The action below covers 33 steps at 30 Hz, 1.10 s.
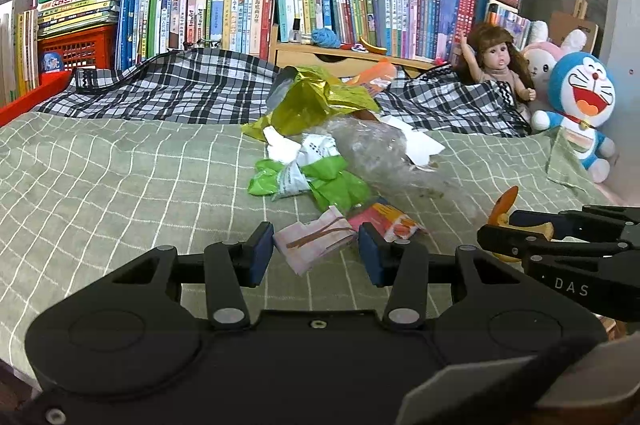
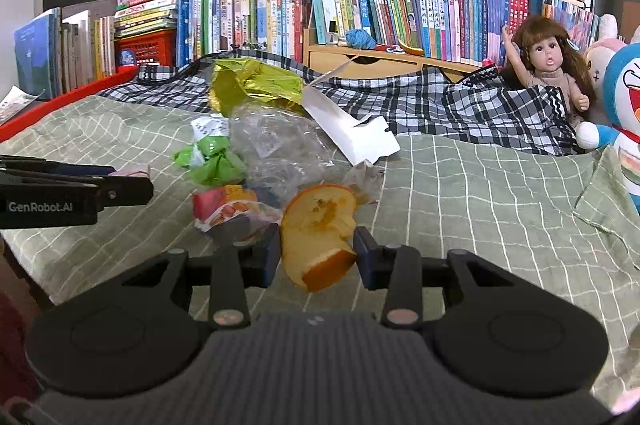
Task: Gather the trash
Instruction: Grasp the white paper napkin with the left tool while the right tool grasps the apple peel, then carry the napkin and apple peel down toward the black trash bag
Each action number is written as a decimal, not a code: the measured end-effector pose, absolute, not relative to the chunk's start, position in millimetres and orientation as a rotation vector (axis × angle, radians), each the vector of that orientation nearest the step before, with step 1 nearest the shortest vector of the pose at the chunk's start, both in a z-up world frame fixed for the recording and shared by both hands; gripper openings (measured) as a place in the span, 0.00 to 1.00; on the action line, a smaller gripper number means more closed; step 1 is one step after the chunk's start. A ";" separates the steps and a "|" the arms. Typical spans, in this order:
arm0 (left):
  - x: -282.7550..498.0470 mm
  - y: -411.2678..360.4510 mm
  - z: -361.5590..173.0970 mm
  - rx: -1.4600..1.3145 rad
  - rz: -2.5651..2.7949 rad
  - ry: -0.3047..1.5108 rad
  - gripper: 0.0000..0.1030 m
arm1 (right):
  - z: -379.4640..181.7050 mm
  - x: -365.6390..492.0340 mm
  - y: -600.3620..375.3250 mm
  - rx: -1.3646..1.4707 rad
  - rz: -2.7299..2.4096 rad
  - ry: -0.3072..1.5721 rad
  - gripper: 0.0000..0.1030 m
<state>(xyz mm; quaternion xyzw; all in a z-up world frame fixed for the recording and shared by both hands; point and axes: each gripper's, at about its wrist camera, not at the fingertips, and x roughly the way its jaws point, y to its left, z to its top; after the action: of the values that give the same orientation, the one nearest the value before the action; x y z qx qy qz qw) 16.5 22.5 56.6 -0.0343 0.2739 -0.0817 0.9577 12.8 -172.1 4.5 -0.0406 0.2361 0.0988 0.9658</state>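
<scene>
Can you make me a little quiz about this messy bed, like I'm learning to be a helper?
1. True or false: the right tongs are closed on a piece of orange peel.
2. What do the left tongs hold? A) the doll B) a folded pink paper wrapper C) a book
3. Fill in: the doll and the blue cat plush sit at the ____ end of the bed in the left view.

Key
1. True.
2. B: the folded pink paper wrapper sits between the pads.
3. Right.
</scene>
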 end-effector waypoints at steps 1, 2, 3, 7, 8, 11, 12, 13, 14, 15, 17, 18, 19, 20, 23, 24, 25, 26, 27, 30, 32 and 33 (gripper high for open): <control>13.1 21.9 56.9 -0.069 -0.170 0.557 0.43 | 4.9 9.4 -171.9 -0.081 0.203 0.478 0.43; 10.2 20.9 57.2 -0.068 -0.174 0.557 0.43 | 5.0 5.9 -171.7 -0.078 0.207 0.477 0.43; 6.7 19.9 57.2 -0.066 -0.178 0.558 0.43 | 5.1 2.1 -171.4 -0.076 0.210 0.477 0.43; -7.7 15.5 57.1 -0.057 -0.192 0.561 0.43 | 4.4 -11.6 -168.1 -0.081 0.230 0.486 0.43; -10.8 14.8 57.1 -0.058 -0.195 0.562 0.43 | 4.5 -14.6 -167.3 -0.084 0.234 0.486 0.43; -21.0 12.2 57.9 -0.061 -0.206 0.563 0.43 | 4.7 -23.6 -165.3 -0.083 0.242 0.485 0.43; -24.4 11.5 58.1 -0.060 -0.209 0.561 0.43 | 4.4 -26.5 -165.3 -0.077 0.245 0.485 0.43; -28.1 10.6 58.2 -0.057 -0.211 0.559 0.43 | 4.1 -29.7 -165.2 -0.071 0.247 0.484 0.43; -31.8 9.5 58.1 -0.053 -0.213 0.557 0.43 | 3.6 -32.9 -165.0 -0.065 0.250 0.482 0.43; -34.3 8.6 58.2 -0.049 -0.215 0.557 0.43 | 2.9 -36.5 -164.7 -0.061 0.253 0.482 0.43; -41.2 6.5 57.4 -0.041 -0.222 0.556 0.43 | 1.3 -43.2 -163.2 -0.057 0.262 0.486 0.43; -45.3 5.6 56.7 -0.039 -0.225 0.555 0.43 | 0.4 -46.6 -162.2 -0.057 0.265 0.488 0.43; -47.8 5.1 56.4 -0.039 -0.229 0.556 0.43 | -0.7 -50.0 -161.4 -0.057 0.270 0.490 0.43; -50.9 4.6 55.8 -0.039 -0.232 0.557 0.43 | -1.6 -53.1 -160.7 -0.057 0.275 0.493 0.43; -57.9 4.6 53.6 -0.049 -0.245 0.569 0.43 | -4.8 -61.3 -159.0 -0.052 0.289 0.505 0.43; -60.5 4.5 52.4 -0.051 -0.248 0.573 0.43 | -6.2 -63.6 -158.2 -0.049 0.292 0.509 0.43; -63.3 4.1 51.1 -0.051 -0.251 0.577 0.43 | -7.9 -66.5 -157.8 -0.045 0.297 0.515 0.43; -65.8 3.7 49.6 -0.049 -0.254 0.581 0.43 | -9.4 -68.6 -157.5 -0.043 0.300 0.521 0.43; -69.0 3.1 47.7 -0.045 -0.254 0.585 0.43 | -10.8 -70.6 -157.0 -0.041 0.303 0.526 0.43; -76.1 2.3 42.6 -0.038 -0.260 0.599 0.43 | -16.1 -77.0 -156.3 -0.038 0.309 0.541 0.43; -80.9 2.3 39.1 -0.039 -0.266 0.613 0.43 | -19.0 -80.7 -156.3 -0.032 0.311 0.546 0.43; -83.1 1.9 37.1 -0.039 -0.268 0.621 0.43 | -20.1 -82.8 -156.3 -0.029 0.311 0.547 0.43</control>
<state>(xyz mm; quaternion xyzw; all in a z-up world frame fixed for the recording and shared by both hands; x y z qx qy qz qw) -83.1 1.9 37.1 -0.0191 0.3044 -0.1316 0.9432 -82.8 -156.3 -20.1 -0.0141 0.2691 0.1531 0.9508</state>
